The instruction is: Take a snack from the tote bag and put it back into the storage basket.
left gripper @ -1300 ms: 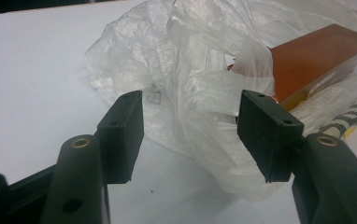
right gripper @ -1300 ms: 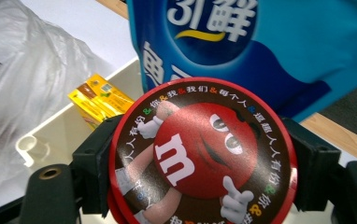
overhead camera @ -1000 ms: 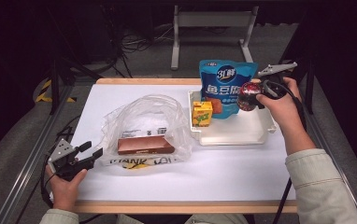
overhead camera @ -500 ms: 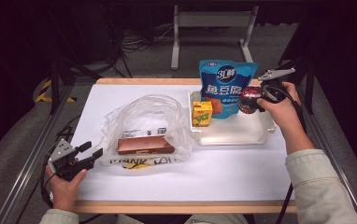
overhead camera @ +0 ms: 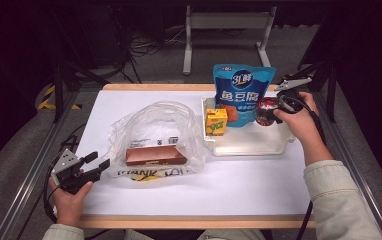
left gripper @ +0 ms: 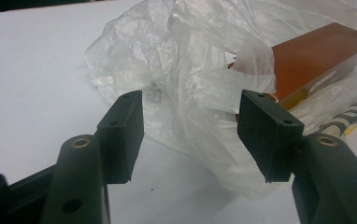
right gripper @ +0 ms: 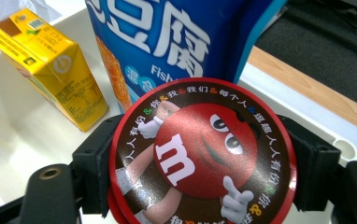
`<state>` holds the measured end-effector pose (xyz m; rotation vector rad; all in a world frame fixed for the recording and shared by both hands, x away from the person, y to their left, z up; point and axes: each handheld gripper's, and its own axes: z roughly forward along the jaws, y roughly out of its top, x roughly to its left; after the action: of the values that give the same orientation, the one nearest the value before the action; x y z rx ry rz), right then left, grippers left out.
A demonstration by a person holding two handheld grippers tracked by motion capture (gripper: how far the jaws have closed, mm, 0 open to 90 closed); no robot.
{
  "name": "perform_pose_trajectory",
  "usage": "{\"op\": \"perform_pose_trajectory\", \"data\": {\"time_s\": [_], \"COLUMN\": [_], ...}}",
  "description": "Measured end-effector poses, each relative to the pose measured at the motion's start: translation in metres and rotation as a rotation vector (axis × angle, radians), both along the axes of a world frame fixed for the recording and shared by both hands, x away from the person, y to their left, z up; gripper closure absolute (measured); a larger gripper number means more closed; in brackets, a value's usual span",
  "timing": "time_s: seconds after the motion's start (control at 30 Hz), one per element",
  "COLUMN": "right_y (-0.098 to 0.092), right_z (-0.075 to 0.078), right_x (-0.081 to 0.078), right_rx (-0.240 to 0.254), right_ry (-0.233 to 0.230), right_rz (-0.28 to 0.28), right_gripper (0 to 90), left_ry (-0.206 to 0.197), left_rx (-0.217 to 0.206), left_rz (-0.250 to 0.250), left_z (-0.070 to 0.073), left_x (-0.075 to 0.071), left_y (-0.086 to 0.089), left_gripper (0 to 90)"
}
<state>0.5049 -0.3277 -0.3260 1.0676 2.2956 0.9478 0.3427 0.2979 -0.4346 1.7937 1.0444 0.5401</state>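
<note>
Right gripper (right gripper: 204,163) clamps red candy tin (right gripper: 203,156) over tray (overhead camera: 249,145). Left gripper (left gripper: 190,126) jaws spread, empty, beside bag (left gripper: 190,70).

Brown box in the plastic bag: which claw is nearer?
Left. The left claw sits open just off the bag's edge, beside the brown box. The right claw is across the table over the white tray, clamped on a round candy tin.

In the tray (overhead camera: 244,148), the juice carton (overhead camera: 216,122) stands left of the upright snack pouch (overhead camera: 242,92); the round candy tin (overhead camera: 267,111) is at the pouch's right. Left of the tray lies the plastic bag (overhead camera: 154,127), the flat box (overhead camera: 155,156) inside it.
</note>
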Motion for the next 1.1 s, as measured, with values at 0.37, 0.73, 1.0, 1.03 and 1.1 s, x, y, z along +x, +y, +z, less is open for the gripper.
{"op": "perform_pose_trajectory", "data": {"time_s": [0.37,0.73,1.0,1.03,1.1], "right_y": [-0.005,-0.011,-0.012,-0.012,-0.012], "right_z": [-0.016,-0.028,-0.036,-0.038,-0.039], "right_x": [0.004,0.008,0.01,0.01,0.01], "right_rx": [-0.016,-0.027,-0.038,-0.04,-0.038], "right_ry": [0.03,0.057,0.083,0.088,0.095], "right_rz": [-0.007,-0.021,-0.028,-0.026,-0.029], "right_gripper": [25.6,25.6,25.6,25.6,25.6], "left_ry": [0.0,0.0,0.002,0.003,0.002], "left_rx": [0.001,0.001,-0.003,-0.004,-0.005], "left_rz": [0.0,0.001,0.004,0.004,0.004], "left_z": [0.0,0.0,0.0,0.0,0.0], "left_x": [0.0,0.0,-0.001,-0.001,-0.001], "left_y": [0.0,0.0,0.0,0.0,0.0], "left_gripper": [41.3,41.3,41.3,41.3,41.3]}}
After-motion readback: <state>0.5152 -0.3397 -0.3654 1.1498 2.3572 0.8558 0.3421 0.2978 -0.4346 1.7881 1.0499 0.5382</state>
